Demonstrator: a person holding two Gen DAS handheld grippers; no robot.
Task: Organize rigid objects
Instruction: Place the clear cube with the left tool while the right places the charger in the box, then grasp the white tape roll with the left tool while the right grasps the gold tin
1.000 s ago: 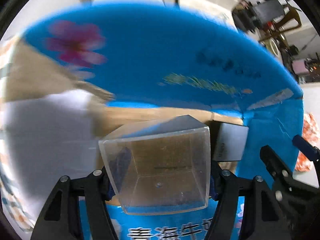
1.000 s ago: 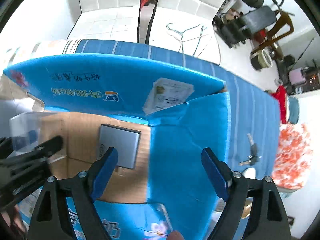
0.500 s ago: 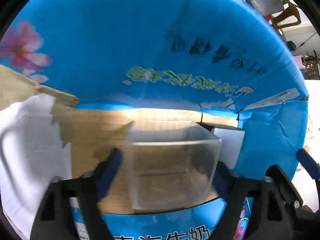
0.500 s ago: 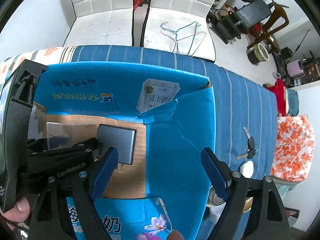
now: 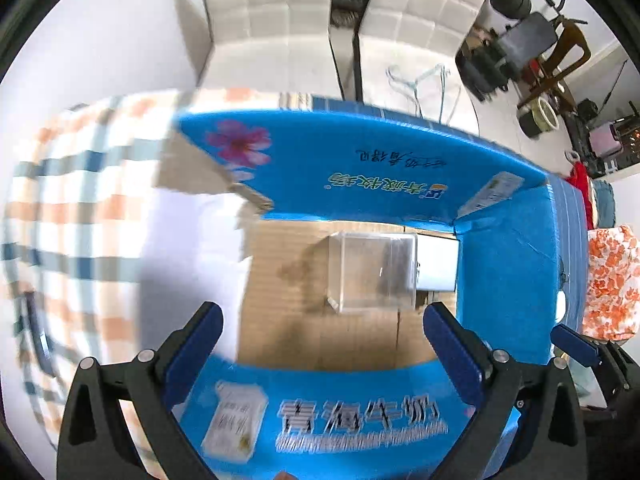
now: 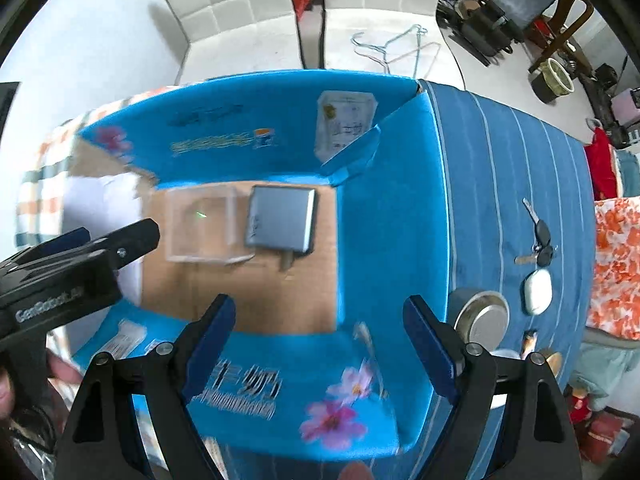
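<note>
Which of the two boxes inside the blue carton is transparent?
The clear plastic box, on the carton's cardboard floor. You see the floor through its walls. The flat grey box beside it, on the side nearer the keys, is opaque.

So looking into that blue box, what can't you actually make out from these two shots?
- Left wrist view: the flat grey rectangular case is mostly hidden behind the clear plastic cube box.
- Both views: the print on the blue cardboard carton is motion-blurred and unreadable.
- Right wrist view: the small items beside the round metal tin are cut off by the right gripper.
- The white earbud case is too small for detail.
</note>
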